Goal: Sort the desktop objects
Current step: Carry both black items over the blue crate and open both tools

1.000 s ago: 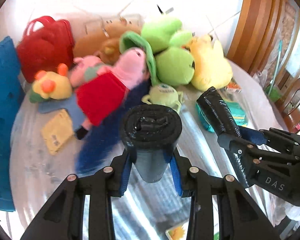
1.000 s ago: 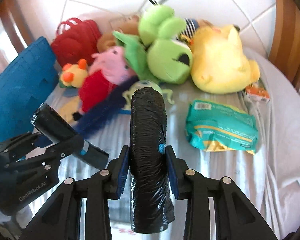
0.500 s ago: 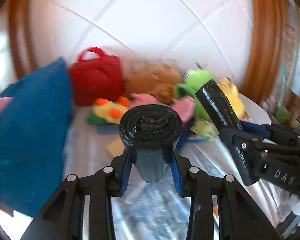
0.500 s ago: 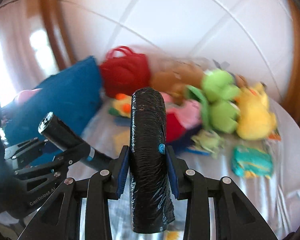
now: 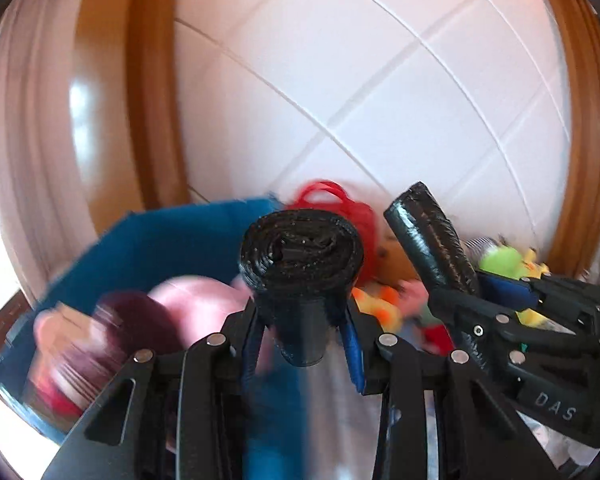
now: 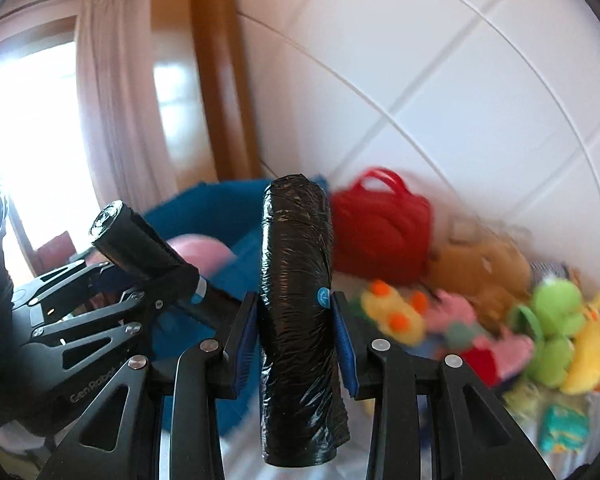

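My left gripper (image 5: 302, 344) is shut on a black roll of bin bags (image 5: 302, 258), seen end-on. My right gripper (image 6: 296, 340) is shut on a second black roll (image 6: 296, 280), held upright. Each gripper shows in the other's view: the right one with its roll (image 5: 432, 240) at the right, the left one with its roll (image 6: 136, 240) at the left. Both rolls are held high, next to an open blue box (image 5: 156, 244), which also shows in the right wrist view (image 6: 204, 208). Pink and dark red things (image 5: 140, 320) lie blurred in the box.
A red handbag (image 6: 380, 224) stands by the white tiled wall. Plush toys lie to the right: brown (image 6: 480, 264), green (image 6: 552, 320), yellow (image 6: 588, 348) and a small yellow-orange one (image 6: 392, 312). A teal packet (image 6: 564, 428) lies on the grey cloth. A curtained window (image 6: 32, 120) is at the left.
Both grippers, still shut on their rolls, have lifted and swung left, away from the plush toys and towards the blue box. The box's inside has come into view.
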The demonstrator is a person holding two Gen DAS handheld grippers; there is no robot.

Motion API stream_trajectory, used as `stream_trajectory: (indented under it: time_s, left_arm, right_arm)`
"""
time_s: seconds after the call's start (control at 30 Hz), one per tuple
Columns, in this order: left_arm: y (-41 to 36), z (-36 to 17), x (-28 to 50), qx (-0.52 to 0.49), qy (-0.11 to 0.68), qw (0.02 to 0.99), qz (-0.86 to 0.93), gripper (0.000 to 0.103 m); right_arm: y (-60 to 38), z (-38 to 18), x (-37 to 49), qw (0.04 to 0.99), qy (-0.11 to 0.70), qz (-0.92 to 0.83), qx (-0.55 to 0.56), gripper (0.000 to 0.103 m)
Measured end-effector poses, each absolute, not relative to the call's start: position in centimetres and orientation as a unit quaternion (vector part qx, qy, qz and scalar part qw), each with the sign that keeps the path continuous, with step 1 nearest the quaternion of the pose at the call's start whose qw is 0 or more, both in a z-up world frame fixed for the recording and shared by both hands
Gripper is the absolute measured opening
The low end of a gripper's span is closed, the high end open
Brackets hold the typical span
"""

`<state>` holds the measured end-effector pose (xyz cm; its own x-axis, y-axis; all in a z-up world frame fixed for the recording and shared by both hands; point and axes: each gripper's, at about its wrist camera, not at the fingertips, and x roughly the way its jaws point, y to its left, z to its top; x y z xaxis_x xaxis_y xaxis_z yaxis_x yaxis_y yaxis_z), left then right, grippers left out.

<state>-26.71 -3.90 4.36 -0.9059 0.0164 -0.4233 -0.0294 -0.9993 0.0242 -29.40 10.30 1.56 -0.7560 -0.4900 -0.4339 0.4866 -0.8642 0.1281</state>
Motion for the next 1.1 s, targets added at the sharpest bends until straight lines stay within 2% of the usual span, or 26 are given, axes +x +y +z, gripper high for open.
stream_trajectory:
  time_s: [0.23, 0.37, 0.43, 0.6, 0.63, 0.67, 0.73, 0.8, 1.1]
  left_arm:
    - [-15.7, 9.2, -27.5, -0.199, -0.045, 0.091, 0.975, 0.039]
    - [-19.6, 11.8, -27.4, -0.159, -0.024, 0.041, 0.986, 0.038]
    - [-20.7, 11.6, -28.4, -0.174, 0.002, 0.015, 0.985, 0.038]
    - [-21.6, 6.5, -31.3, -0.256, 0.032, -0.025, 0.966, 0.038]
    - [-21.6, 5.6, -31.5, -0.267, 0.033, -0.026, 0.963, 0.044]
    - [-21.5, 4.9, -31.6, -0.275, 0.037, -0.03, 0.96, 0.062]
    - [-21.6, 4.1, -30.8, -0.272, 0.04, -0.039, 0.961, 0.081]
    - [-21.9, 3.3, -30.2, -0.273, 0.037, -0.037, 0.961, 0.081]
    - [-23.2, 2.8, -27.8, -0.273, 0.022, -0.028, 0.961, 0.081]
  right_arm:
    - [-0.8, 4.5, -32.5, 0.272, -0.032, -0.94, 0.206, 0.035]
    - [-4.7, 5.7, -33.2, 0.271, -0.021, -0.942, 0.197, 0.035]
    - [-6.0, 5.9, -33.2, 0.269, -0.02, -0.94, 0.206, 0.035]
    - [-7.7, 3.0, -35.0, 0.255, -0.012, -0.932, 0.255, 0.035]
    - [-7.9, 2.3, -35.4, 0.25, -0.01, -0.931, 0.266, 0.035]
    - [-8.0, 1.6, -35.7, 0.243, -0.009, -0.93, 0.277, 0.035]
    - [-8.0, 0.8, -35.9, 0.234, -0.008, -0.93, 0.284, 0.038]
    - [-7.5, 0.3, -35.9, 0.224, -0.006, -0.933, 0.283, 0.043]
    - [-7.9, 2.0, -31.0, 0.208, 0.006, -0.94, 0.27, 0.044]
